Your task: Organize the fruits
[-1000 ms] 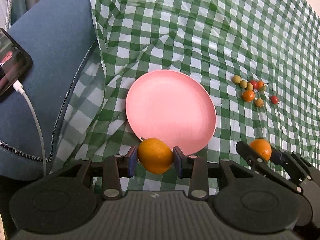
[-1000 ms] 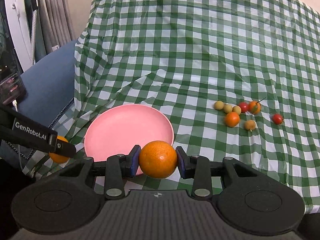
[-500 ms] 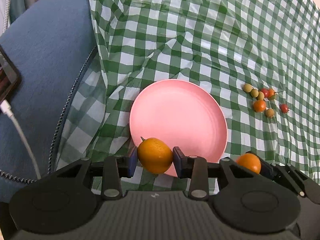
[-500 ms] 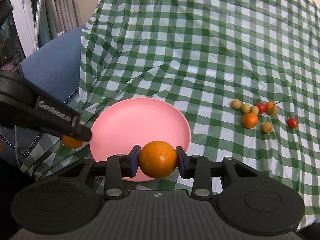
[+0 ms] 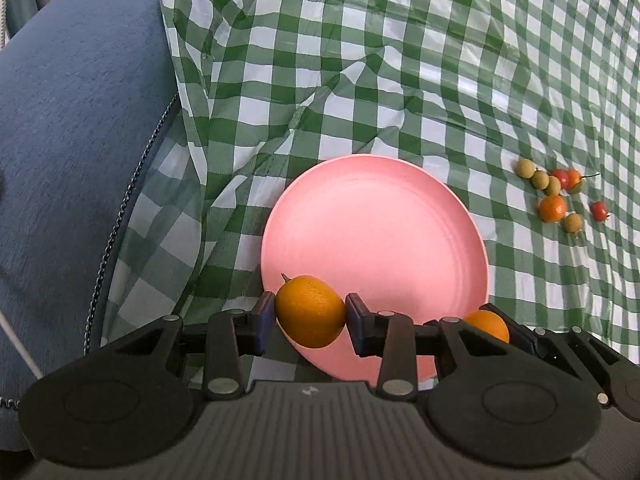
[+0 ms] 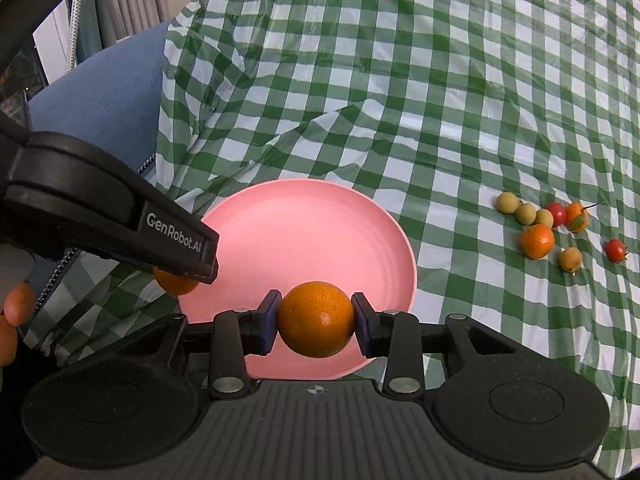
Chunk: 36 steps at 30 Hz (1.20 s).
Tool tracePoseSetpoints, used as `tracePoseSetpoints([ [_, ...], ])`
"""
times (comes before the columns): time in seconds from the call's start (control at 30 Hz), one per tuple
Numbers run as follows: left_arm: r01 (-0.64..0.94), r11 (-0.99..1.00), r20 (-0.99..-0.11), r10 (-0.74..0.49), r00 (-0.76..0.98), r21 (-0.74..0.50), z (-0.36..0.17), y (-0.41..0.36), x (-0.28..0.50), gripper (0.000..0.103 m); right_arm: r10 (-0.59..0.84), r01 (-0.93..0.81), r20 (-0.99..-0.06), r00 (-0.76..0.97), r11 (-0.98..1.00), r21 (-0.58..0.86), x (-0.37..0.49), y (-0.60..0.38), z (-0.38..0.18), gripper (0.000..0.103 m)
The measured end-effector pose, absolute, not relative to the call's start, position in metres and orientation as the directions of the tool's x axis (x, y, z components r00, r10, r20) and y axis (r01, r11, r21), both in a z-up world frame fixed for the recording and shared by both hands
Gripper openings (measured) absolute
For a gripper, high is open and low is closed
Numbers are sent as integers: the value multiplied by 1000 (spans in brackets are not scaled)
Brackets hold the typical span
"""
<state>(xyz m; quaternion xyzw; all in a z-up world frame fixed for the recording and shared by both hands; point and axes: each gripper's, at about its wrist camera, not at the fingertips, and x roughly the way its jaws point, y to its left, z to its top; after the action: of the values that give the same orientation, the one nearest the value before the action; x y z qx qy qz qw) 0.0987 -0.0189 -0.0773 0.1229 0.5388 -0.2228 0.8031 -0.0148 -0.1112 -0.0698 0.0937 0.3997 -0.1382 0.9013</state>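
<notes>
Over the near edge of the pink plate (image 5: 400, 216), both oranges hang in clenched jaws: left gripper (image 5: 310, 322) grasps the stemmed orange (image 5: 310, 312), right gripper (image 6: 315, 326) grasps the round orange (image 6: 315, 320). Plate bare. Small fruits (image 6: 538, 240) lie well apart on the checked cloth (image 6: 400, 80). Step: delivery. Next, probably: lower onto plate, release, keeping the two oranges apart.

Setting: a home living space. A wrinkled green-and-white checked plastic tablecloth (image 6: 420, 80) is draped over a soft surface. A blue upholstered sofa cushion (image 5: 72, 128) with piped seam lies beside it. Grey pleated curtains (image 6: 120, 4) hang at upper left, with a white cable (image 5: 18, 350) trailing over the cushion. A pink plate (image 5: 376, 240) and small loose fruits (image 6: 548, 232) rest on the cloth.
</notes>
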Motion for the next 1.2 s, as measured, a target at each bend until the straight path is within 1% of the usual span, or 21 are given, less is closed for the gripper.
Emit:
tracePoseSetpoints([
  [0.37, 494, 869, -924, -185, 335, 5, -92, -29, 109, 42, -166, 312, -780, 604, 949, 39, 0, -112, -84, 39],
  [0.53, 505, 863, -918, -190, 349, 14, -92, -32, 112, 43, -180, 322, -775, 606, 946, 32, 5, -116, -83, 39],
  [0.57, 507, 862, -911, -202, 361, 10, -89, -32, 111, 47, -185, 325, -771, 610, 945, 31, 5, -117, -82, 40],
  [0.6, 509, 861, -902, -214, 375, 7, -85, -32, 111, 67, -192, 330, -764, 617, 943, 30, 5, -119, -79, 41],
  [0.63, 509, 861, -889, -227, 397, 7, -80, -32, 110, 95, -198, 334, -757, 623, 942, 28, 5, -120, -76, 44],
  [0.67, 502, 865, -875, -235, 424, 11, -75, -31, 109, 103, -203, 335, -752, 628, 942, 25, 4, -121, -72, 58],
  [0.7, 493, 870, -854, -246, 458, 14, -68, -29, 106, 103, -209, 335, -745, 633, 942, 21, 2, -122, -69, 74],
  [0.77, 499, 867, -836, -263, 481, 15, -59, -28, 101, 103, -222, 336, -731, 645, 942, 10, -4, -122, -61, 85],
  [1.0, 474, 880, -841, -227, 490, 39, -43, -5, 67, 103, -220, 321, -721, 658, 947, 3, -51, -113, -39, 98],
  [1.2, 399, 914, -829, -169, 533, 70, -33, 28, 28, 103, -276, 336, -680, 679, 941, -47, -90, -101, -20, 100],
])
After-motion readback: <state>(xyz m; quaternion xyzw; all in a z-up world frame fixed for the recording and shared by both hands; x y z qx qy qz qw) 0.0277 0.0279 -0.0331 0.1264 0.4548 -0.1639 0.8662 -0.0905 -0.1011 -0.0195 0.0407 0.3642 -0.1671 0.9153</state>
